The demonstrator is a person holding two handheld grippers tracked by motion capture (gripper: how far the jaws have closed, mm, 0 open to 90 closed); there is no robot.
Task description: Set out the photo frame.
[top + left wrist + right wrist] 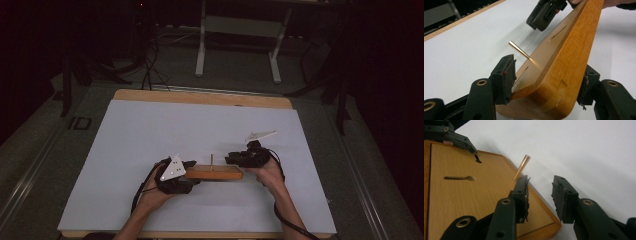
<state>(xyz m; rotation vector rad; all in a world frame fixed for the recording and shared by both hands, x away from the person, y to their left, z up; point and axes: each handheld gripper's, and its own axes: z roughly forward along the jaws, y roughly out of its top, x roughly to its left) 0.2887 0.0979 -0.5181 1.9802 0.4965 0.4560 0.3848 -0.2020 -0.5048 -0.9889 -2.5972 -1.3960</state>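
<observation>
A flat wooden board (215,173) with narrow slots and an upright brass peg (212,160) lies across the near middle of the white table (200,125). My left gripper (192,172) is shut on the board's left end; in the left gripper view the pads of my left gripper (547,80) press the board (564,57) on both faces, and the peg (520,51) stands beyond them. My right gripper (232,160) is at the board's right end. In the right gripper view my right gripper (540,192) stands open over the board's corner (474,200), near the peg (522,167), with nothing between the pads.
The white sheet covers a wooden tabletop whose far edge (200,97) shows. Behind the table stand a metal frame (240,30) and cables (150,70) on a dark floor. The person's forearms come in from the near edge.
</observation>
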